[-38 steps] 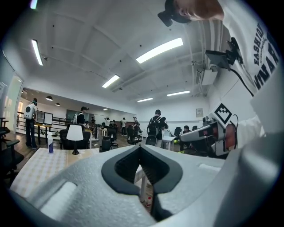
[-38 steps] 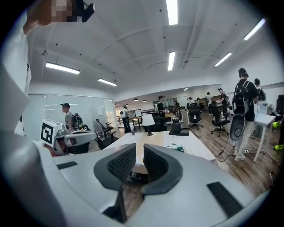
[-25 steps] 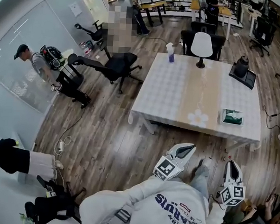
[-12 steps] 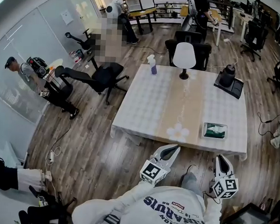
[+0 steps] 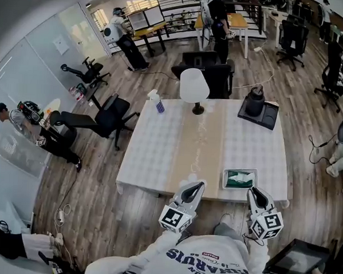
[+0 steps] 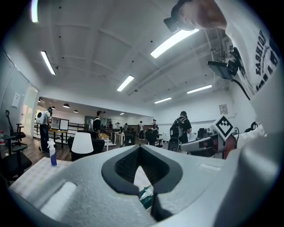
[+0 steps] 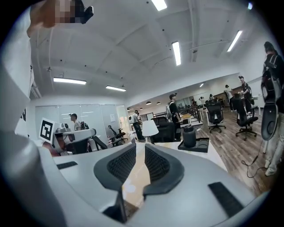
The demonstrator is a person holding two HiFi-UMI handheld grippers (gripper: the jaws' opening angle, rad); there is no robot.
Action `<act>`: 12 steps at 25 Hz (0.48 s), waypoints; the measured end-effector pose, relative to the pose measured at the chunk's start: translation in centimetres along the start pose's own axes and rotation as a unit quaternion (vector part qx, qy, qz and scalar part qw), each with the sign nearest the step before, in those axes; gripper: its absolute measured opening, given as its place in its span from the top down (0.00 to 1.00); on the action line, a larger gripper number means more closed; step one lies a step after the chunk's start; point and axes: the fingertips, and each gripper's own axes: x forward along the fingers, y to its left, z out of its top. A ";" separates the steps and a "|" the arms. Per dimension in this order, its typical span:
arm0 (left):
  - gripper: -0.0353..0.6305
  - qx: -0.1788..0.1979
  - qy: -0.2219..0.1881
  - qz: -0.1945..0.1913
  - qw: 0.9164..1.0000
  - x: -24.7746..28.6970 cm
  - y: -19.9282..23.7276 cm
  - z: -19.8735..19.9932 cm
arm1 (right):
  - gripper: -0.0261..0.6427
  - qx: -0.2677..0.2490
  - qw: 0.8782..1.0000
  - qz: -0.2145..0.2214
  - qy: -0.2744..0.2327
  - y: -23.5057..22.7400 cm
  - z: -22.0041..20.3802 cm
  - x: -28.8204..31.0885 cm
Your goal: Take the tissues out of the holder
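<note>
Your left gripper (image 5: 200, 186) is clenched on nothing; your right gripper (image 5: 253, 191) stands a slit apart, empty. The tissues (image 5: 240, 179) lie in the holder (image 5: 227, 175) at the right gripper's eleven o'clock, mostly hidden behind the jaws in the left gripper view.

On the table (image 5: 153, 155) — a white lamp (image 5: 194, 88), a spray bottle (image 5: 156, 102) (far-left corner), a black tray (image 5: 268, 118).
</note>
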 end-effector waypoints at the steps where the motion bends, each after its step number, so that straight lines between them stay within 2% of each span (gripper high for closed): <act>1: 0.94 0.000 0.003 0.003 1.000 1.1 0.0 0.0 | 0.88 0.002 1.000 0.001 -0.001 -0.9 0.3 0.3; 5: 0.94 0.002 0.002 0.016 1.000 5.1 -0.1 0.7 | 0.88 -0.002 1.000 0.013 -0.005 -4.4 1.6 1.5; 12: 0.94 -0.001 0.011 0.024 1.000 9.1 -0.1 0.4 | 0.94 -0.021 0.999 0.046 -0.018 -7.3 3.4 4.7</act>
